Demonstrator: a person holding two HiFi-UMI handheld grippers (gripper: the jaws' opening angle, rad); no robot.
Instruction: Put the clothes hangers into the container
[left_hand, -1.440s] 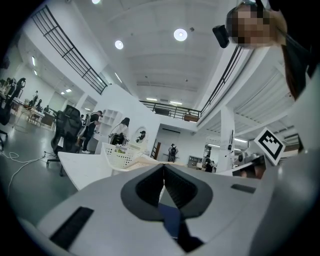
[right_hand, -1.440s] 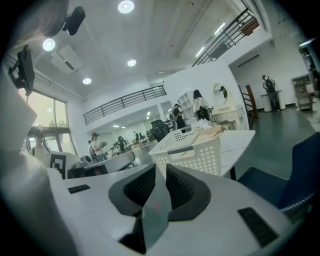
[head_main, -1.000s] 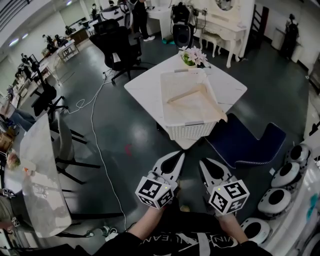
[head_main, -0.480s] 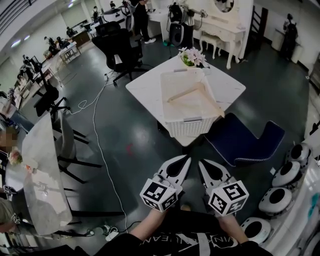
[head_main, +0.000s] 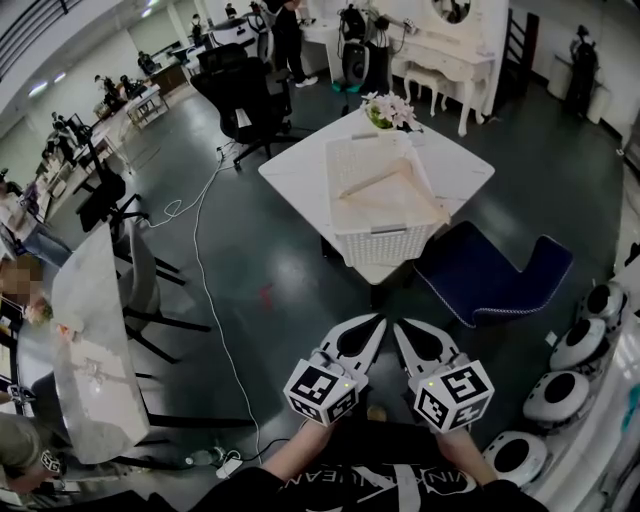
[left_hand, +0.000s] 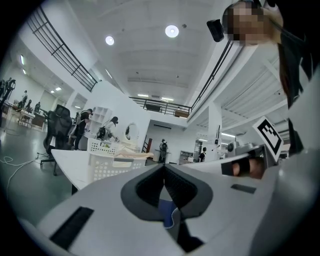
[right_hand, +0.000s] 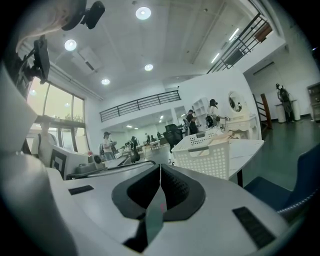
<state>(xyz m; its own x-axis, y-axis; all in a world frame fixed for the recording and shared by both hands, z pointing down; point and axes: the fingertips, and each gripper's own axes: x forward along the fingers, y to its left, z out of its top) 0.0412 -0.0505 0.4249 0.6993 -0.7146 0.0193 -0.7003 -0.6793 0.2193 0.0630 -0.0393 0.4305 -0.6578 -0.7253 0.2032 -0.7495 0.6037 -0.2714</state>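
A white perforated basket (head_main: 385, 245) stands on the white table (head_main: 300, 175) ahead of me. Light wooden clothes hangers (head_main: 385, 185) lie inside it, one end poking over the right rim. Both grippers hang low, close to my body and well short of the table. My left gripper (head_main: 375, 322) is shut with nothing in it, and so is my right gripper (head_main: 398, 326) beside it. The left gripper view shows the closed tips (left_hand: 164, 167) with the basket (left_hand: 107, 165) far off. In the right gripper view the closed tips (right_hand: 160, 167) point toward the basket (right_hand: 207, 155).
A dark blue low chair (head_main: 490, 275) sits right of the table. A black office chair (head_main: 245, 100) and a flower pot (head_main: 390, 110) are beyond it. Round white units (head_main: 570, 395) line the right edge. A cable (head_main: 215, 320) runs across the dark floor; a draped table (head_main: 95, 340) stands at left.
The table and basket have shifted slightly up and right in the head view. The two grippers have drawn closer together, tips nearly meeting.
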